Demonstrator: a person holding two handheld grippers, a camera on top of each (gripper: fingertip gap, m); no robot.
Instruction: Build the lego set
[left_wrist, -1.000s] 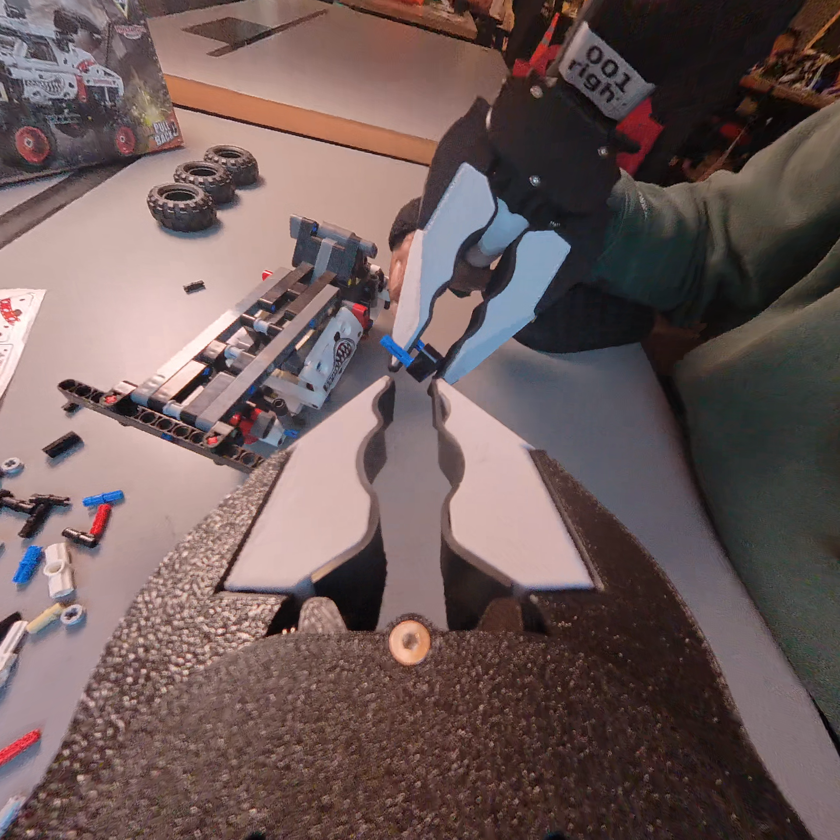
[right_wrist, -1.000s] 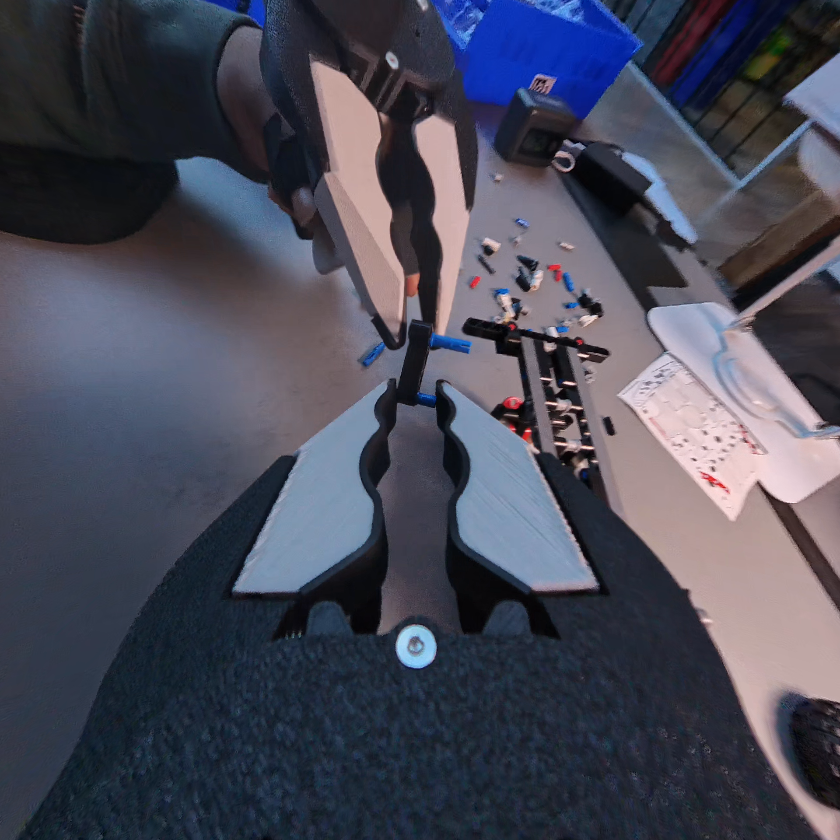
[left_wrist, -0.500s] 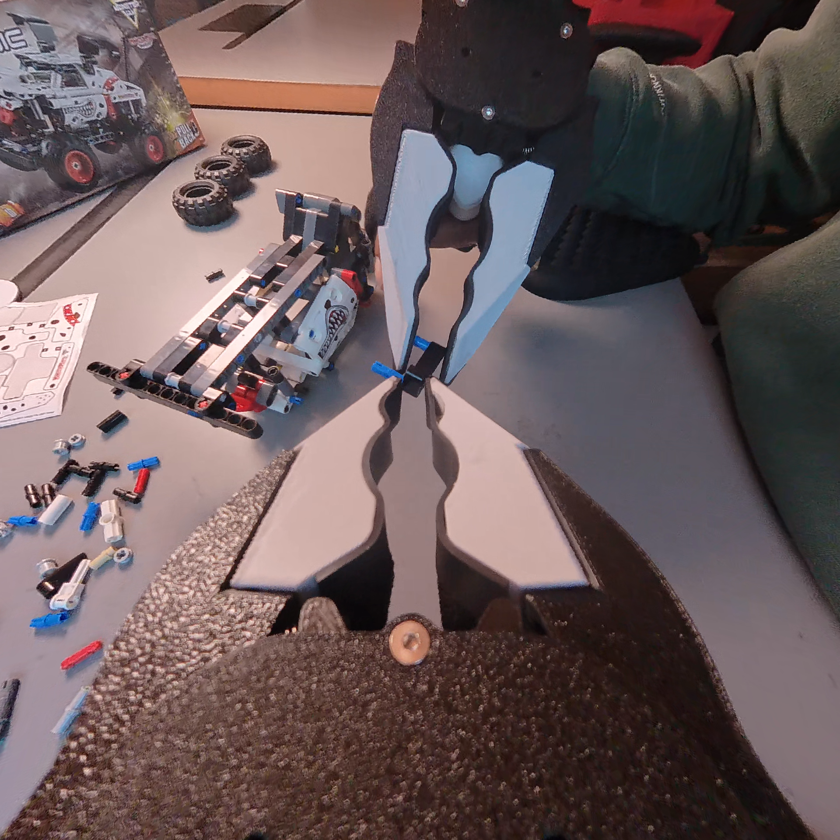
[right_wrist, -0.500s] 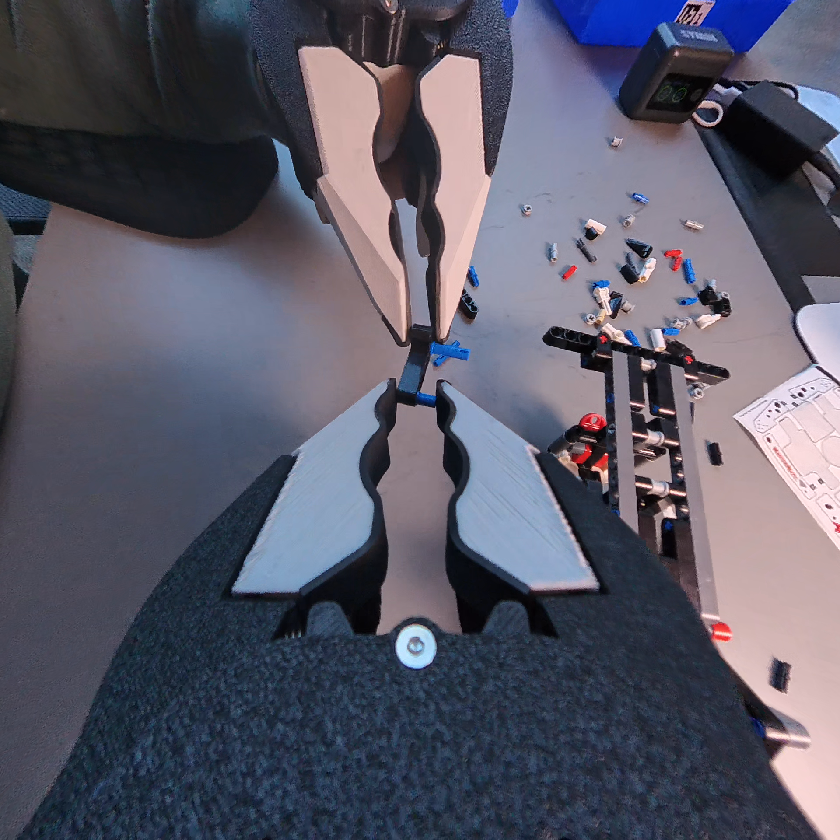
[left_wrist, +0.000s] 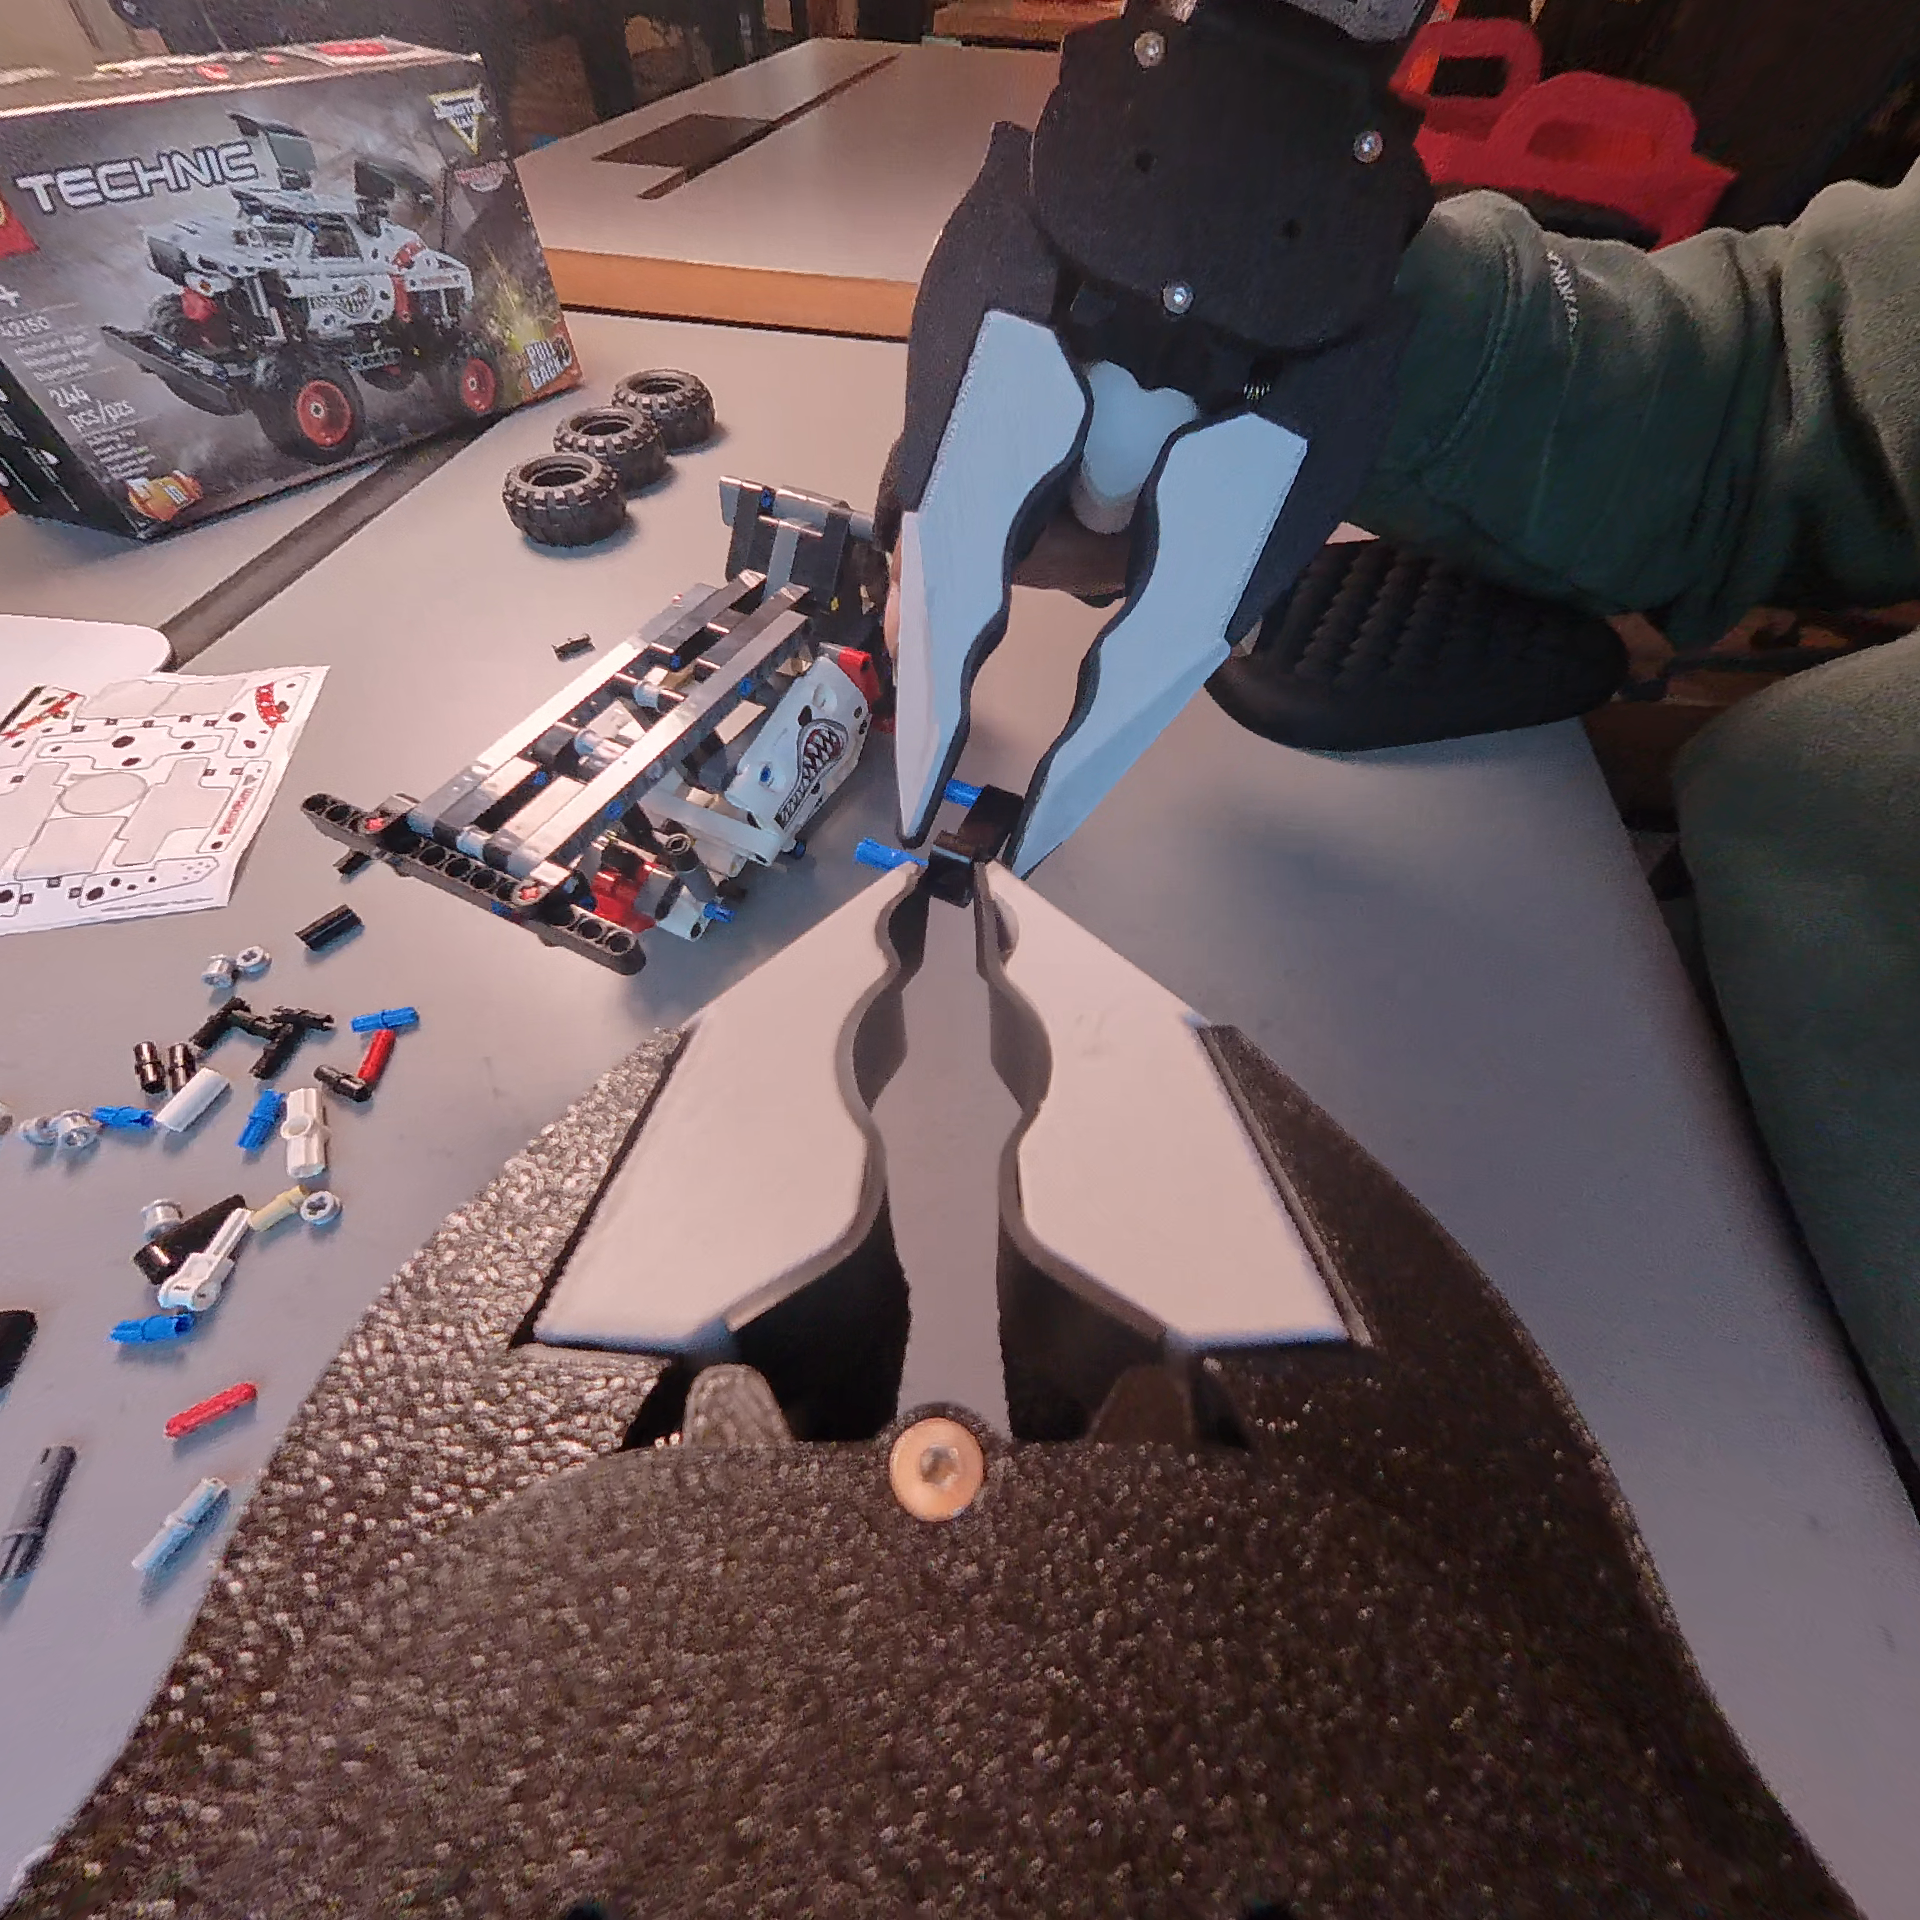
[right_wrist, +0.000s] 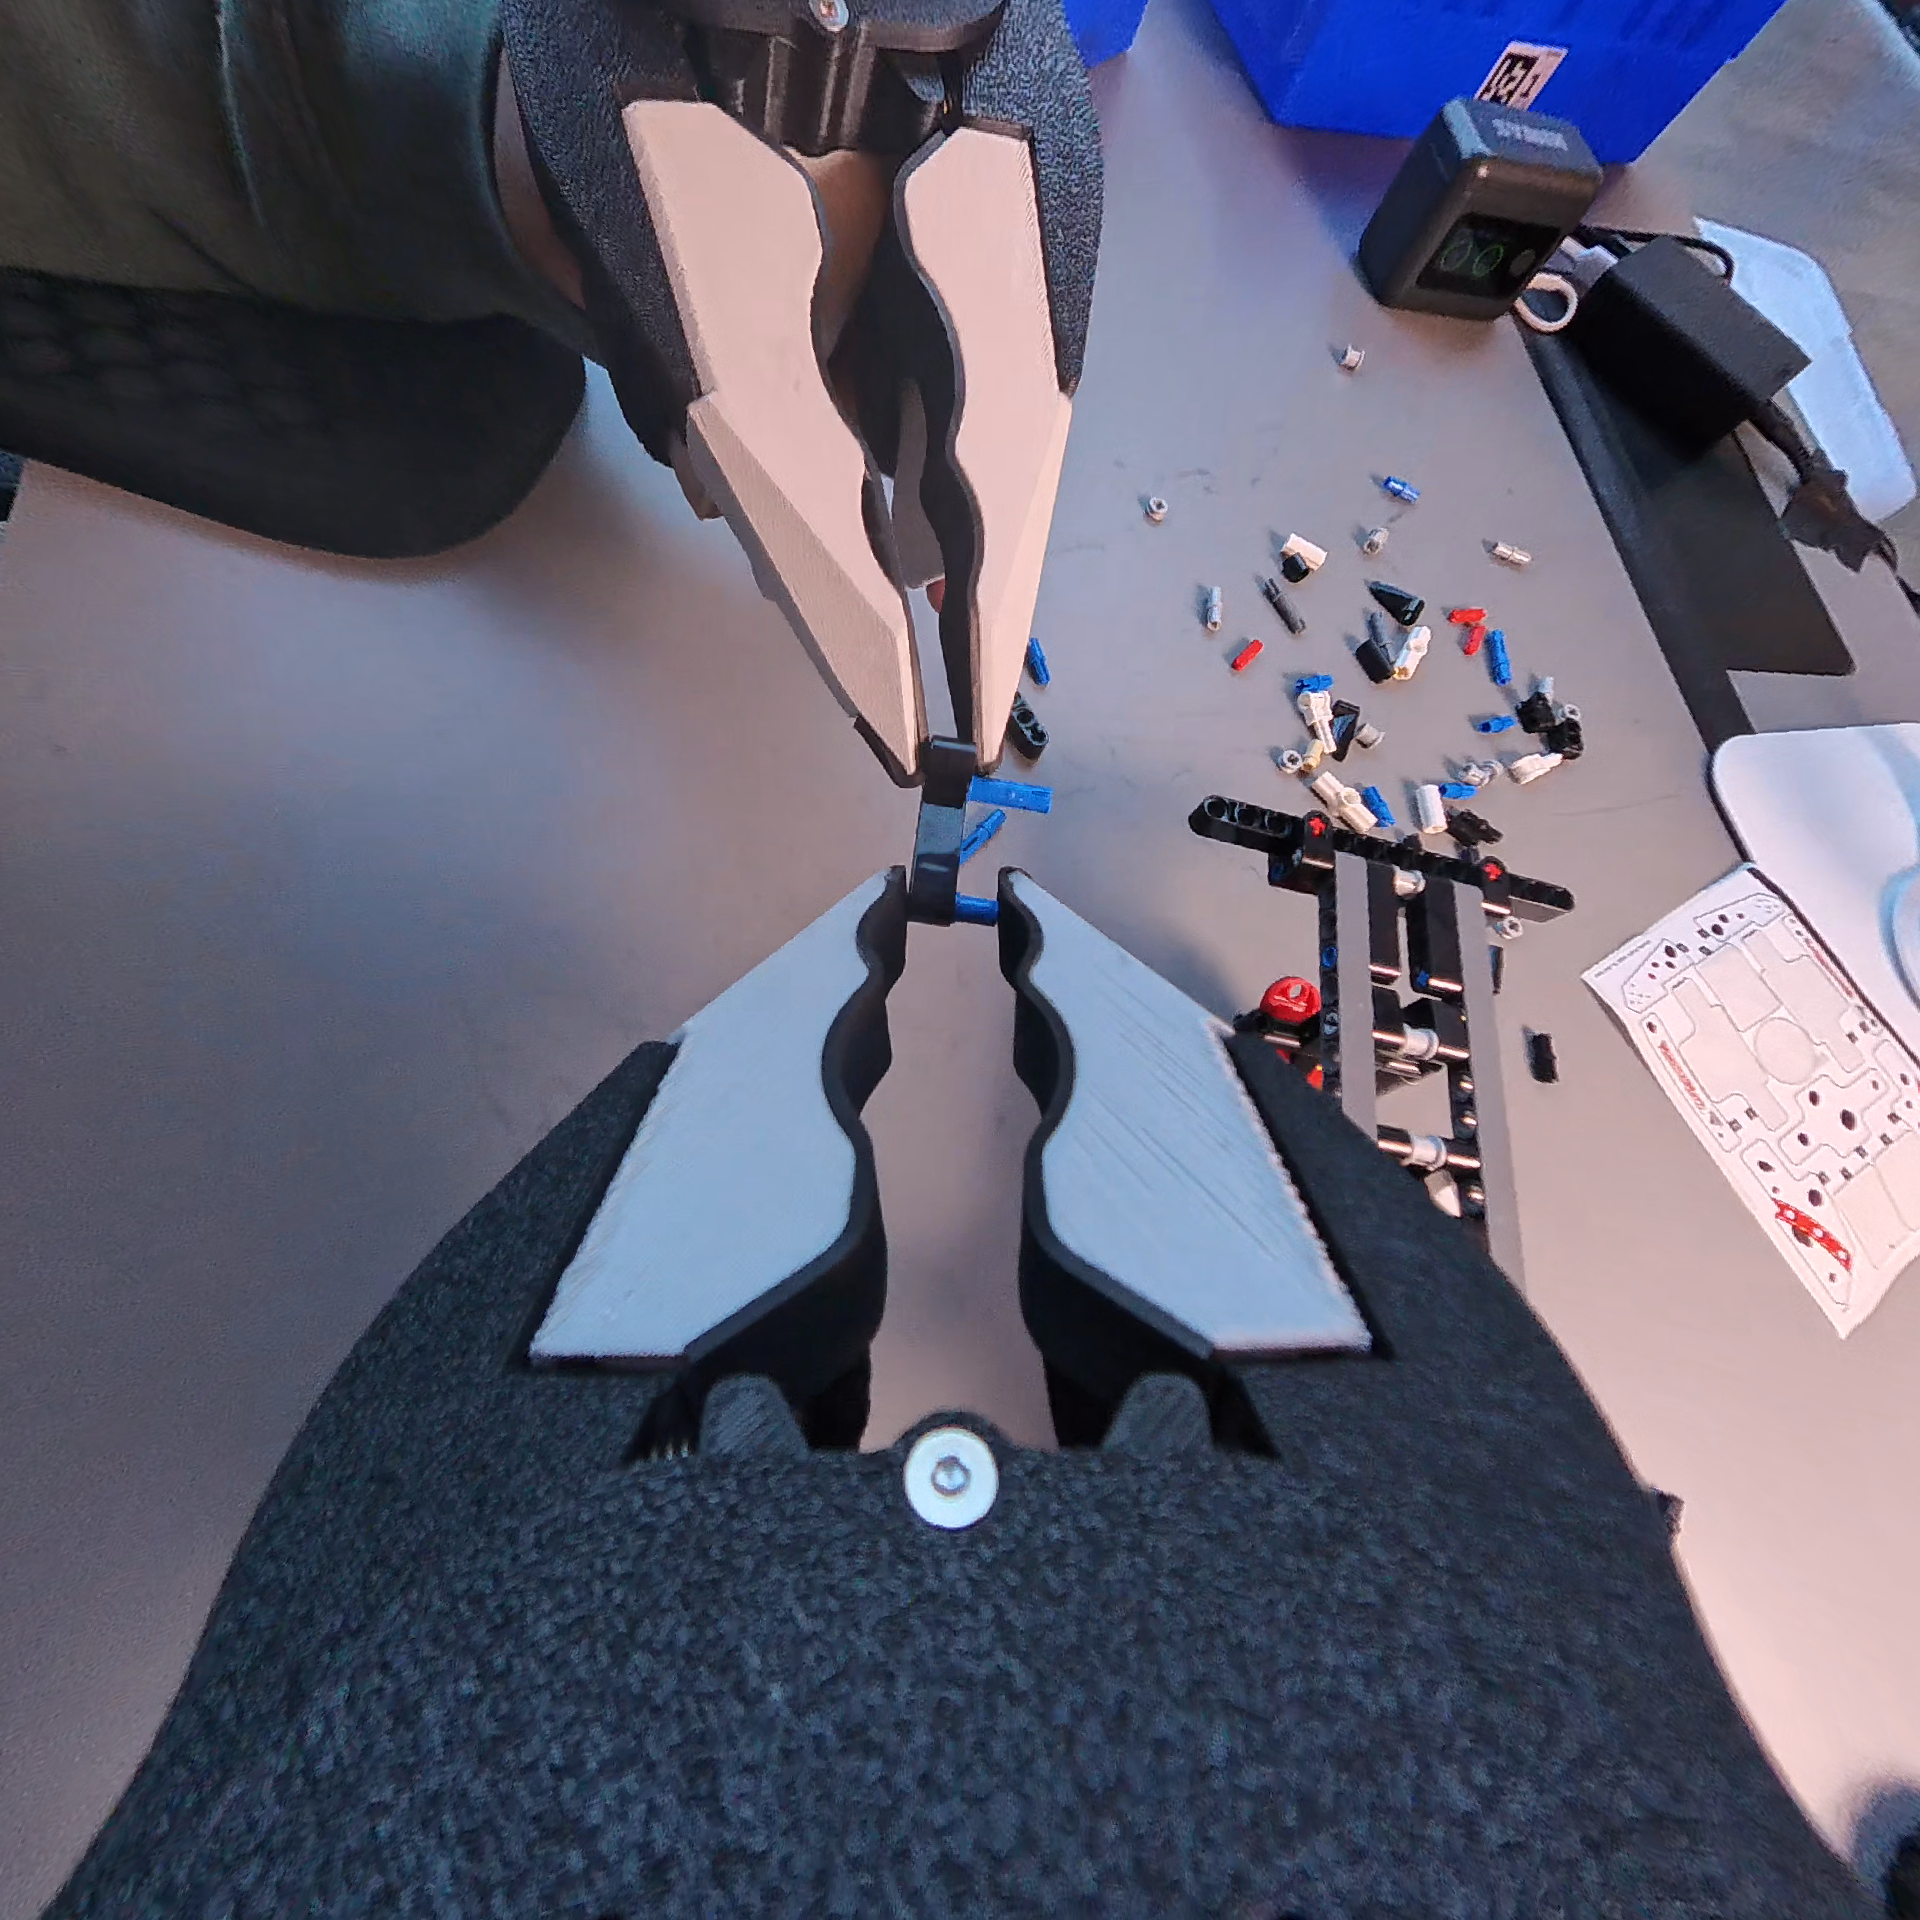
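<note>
Since a second ago, both views steadier and more level, grippers now tip to tip over the grey table (left_wrist: 1351, 1039); right one's fingers wider than half a second back. Far left: set box (left_wrist: 260, 291) at table edge, sticker sheet (left_wrist: 125, 790) before it, three loose black tyres (left_wrist: 608, 447) beside box. Loose pins and connectors (left_wrist: 239, 1122) scattered near left. Partly built chassis (left_wrist: 644, 769) lying centre-left, white shark-mouth panel on its near side, black holed beam along its front. Centre: left gripper (left_wrist: 948, 883) nearly closed, tips clamped on one end of small black lego beam (left_wrist: 961, 842), held above table. Blue pins (left_wrist: 888, 854) sticking out of beam sideways. Just beyond: right gripper (left_wrist: 966, 831), pointing down, fingers parted round beam's other end; in right wrist view right gripper (right_wrist: 948, 899) shows left tip touching beam (right_wrist: 940, 831), right tip against short blue pin, firm grip or not: cannot tell. Right: green sleeve (left_wrist: 1621, 416) behind right gripper.
</note>
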